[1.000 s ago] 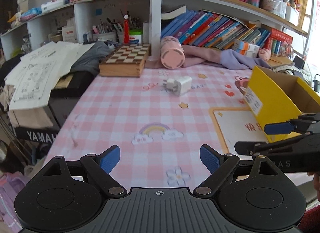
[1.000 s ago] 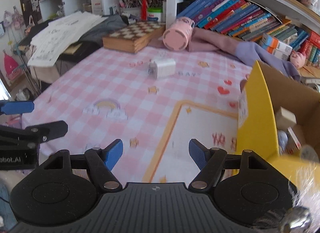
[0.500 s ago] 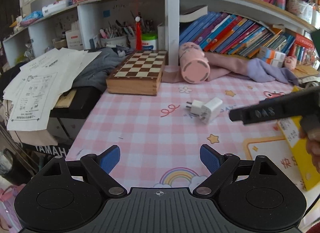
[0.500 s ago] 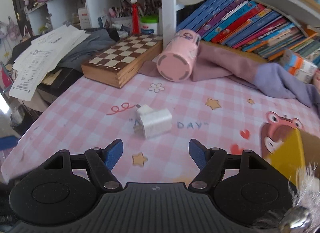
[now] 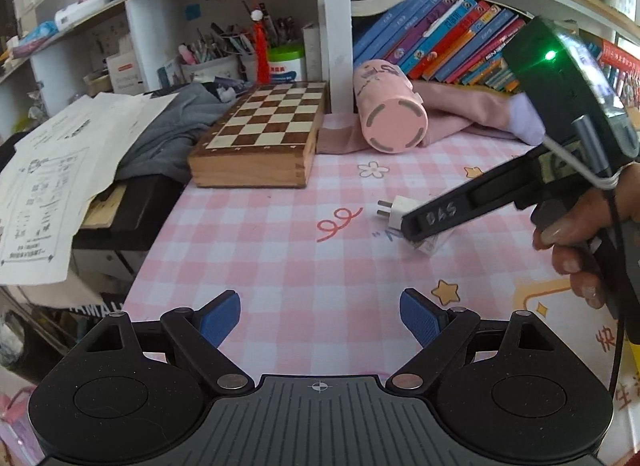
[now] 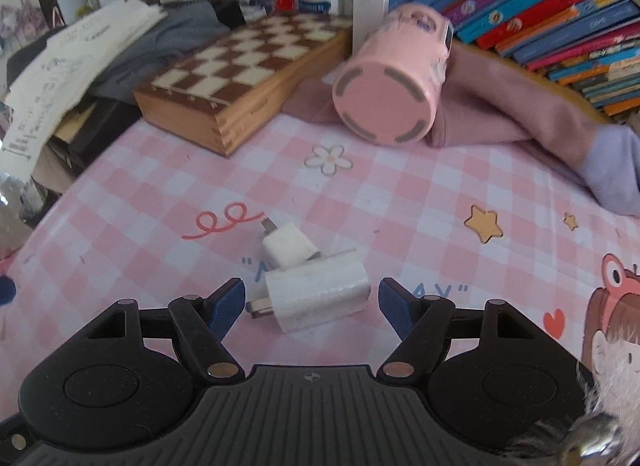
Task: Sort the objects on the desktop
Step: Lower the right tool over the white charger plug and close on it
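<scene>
Pink checked tablecloth (image 6: 420, 201) carries two touching white chargers: the larger charger (image 6: 318, 294) lies between the right gripper's (image 6: 311, 302) parted jaws, the smaller charger (image 6: 289, 245) at its eleven o'clock, likely to be knocked if they close skewed, while the left gripper (image 5: 320, 316) hangs open.

Bare checked cloth (image 6: 400, 201) is left across mid-frame, bounded above by the chess box (image 6: 240, 77) and pink cup (image 6: 390, 81).

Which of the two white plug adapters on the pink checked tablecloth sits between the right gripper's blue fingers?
The larger white charger block, lying between the open right gripper. The smaller white plug adapter lies just beyond, touching it.
</scene>
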